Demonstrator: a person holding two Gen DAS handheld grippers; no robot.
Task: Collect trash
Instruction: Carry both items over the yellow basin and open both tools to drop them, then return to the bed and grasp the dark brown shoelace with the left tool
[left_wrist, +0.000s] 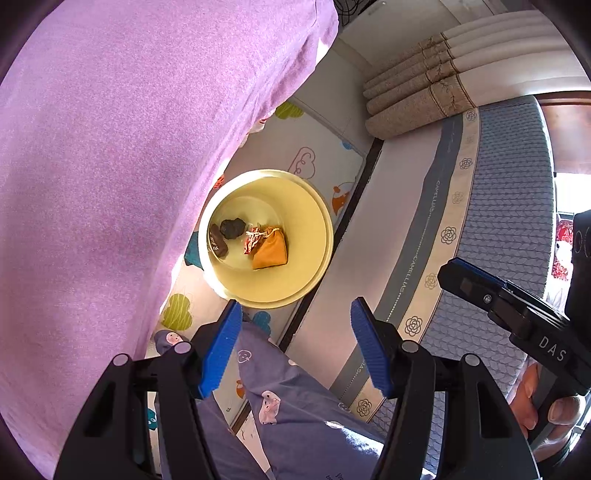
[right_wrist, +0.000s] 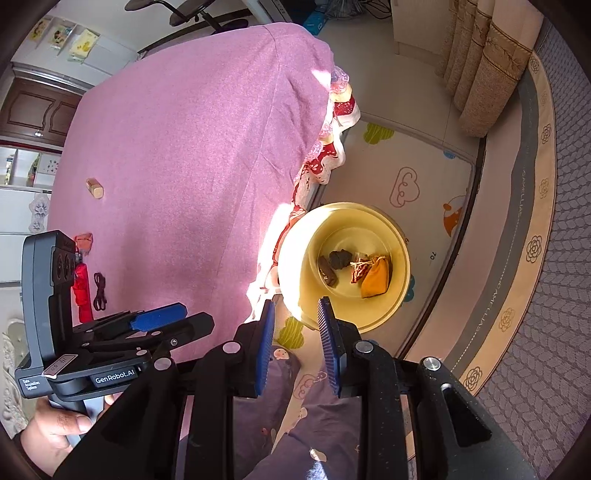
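A pale yellow bin (left_wrist: 299, 201) stands on the floor mat beside the pink-covered table. In it lie an orange pouch (left_wrist: 270, 252), a red-and-white wrapper (left_wrist: 253, 240), a black crumpled scrap (left_wrist: 232, 229) and a brown wrapper (left_wrist: 218, 244). My left gripper (left_wrist: 297, 310) hangs above the bin's near rim, open, with nothing between its blue pads. My right gripper (right_wrist: 297, 306) is over the same bin (right_wrist: 393, 236), its jaws a narrow gap apart and empty. The orange pouch (right_wrist: 376, 281) and black scrap (right_wrist: 340, 258) also show in the right wrist view.
The pink tablecloth (right_wrist: 184, 166) still bears a tan block (right_wrist: 95, 188), a red wrapper (right_wrist: 84, 240), a folded red item (right_wrist: 83, 291) and a black cord (right_wrist: 99, 290). A mattress (left_wrist: 509, 221) and curtain (left_wrist: 417, 96) bound the right side. A person's leg (left_wrist: 295, 406) is below the grippers.
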